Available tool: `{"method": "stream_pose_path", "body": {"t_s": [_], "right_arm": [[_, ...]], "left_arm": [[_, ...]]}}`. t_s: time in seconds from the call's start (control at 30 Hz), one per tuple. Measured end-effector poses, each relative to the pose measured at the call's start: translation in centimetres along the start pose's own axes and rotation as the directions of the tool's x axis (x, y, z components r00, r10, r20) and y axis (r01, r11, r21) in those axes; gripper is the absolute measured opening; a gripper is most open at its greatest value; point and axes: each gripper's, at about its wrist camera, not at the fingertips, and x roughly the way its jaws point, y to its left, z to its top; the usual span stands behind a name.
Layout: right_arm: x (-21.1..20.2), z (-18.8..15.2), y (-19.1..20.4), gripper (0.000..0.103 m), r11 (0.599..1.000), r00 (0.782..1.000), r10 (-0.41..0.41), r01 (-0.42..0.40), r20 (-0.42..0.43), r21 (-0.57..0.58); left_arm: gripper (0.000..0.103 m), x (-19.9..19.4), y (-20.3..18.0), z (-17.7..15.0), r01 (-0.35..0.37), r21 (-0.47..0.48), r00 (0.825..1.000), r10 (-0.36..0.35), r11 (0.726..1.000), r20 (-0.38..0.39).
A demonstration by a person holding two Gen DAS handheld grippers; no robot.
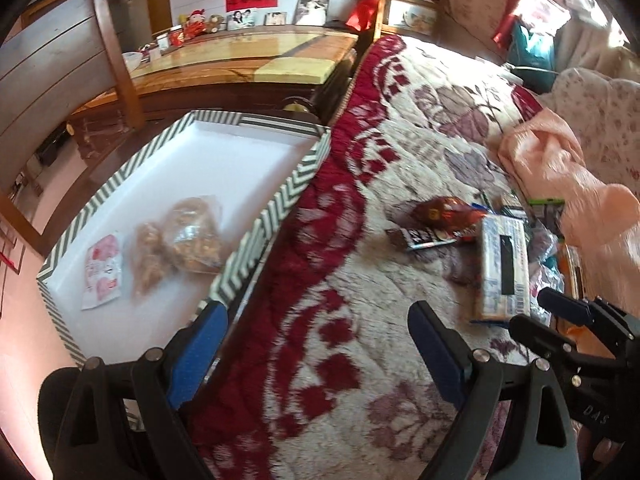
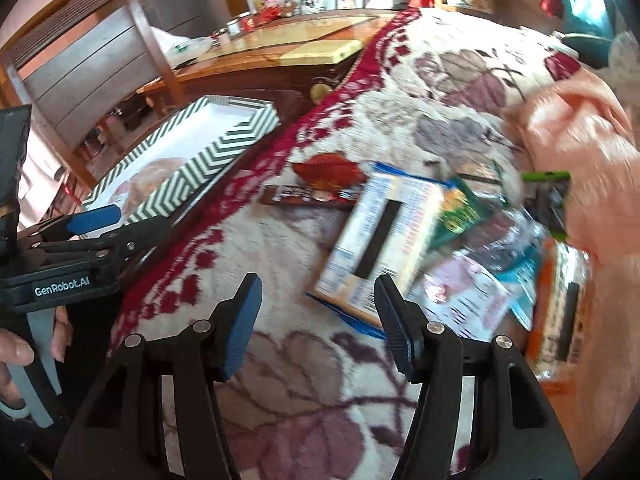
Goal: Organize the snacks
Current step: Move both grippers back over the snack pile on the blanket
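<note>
Both grippers are empty: left gripper jaws wide, right gripper jaws half-spread. The boxed snack lies mid-frame on the bed blanket; straddle its narrow sides squarely, then carry it to the tray at left.

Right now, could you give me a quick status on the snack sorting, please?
Both grippers, left and right, open and empty. Three packets in striped tray. Snack pile on blanket. Nothing in the way.
</note>
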Motion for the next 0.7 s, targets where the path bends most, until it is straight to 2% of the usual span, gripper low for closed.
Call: {"method": "stream_pose_path", "body": {"t_s": [0.33, 0.7], "right_arm": [[-0.3, -0.6, -2.3, 0.059, 0.999, 1.000, -0.011, 0.010, 0.015, 0.049], [0.0, -0.9, -4.2, 0.059, 0.995, 1.000, 0.003, -0.003, 0.007, 0.098]], "left_arm": [[0.093, 1.2, -2.1, 0.6, 0.042, 0.024, 0.998, -0.041, 0.999, -0.039], [0.093, 4.0, -4.8, 5.8, 0.083, 0.010, 0.995, -0.082, 0.996, -0.062]]}}
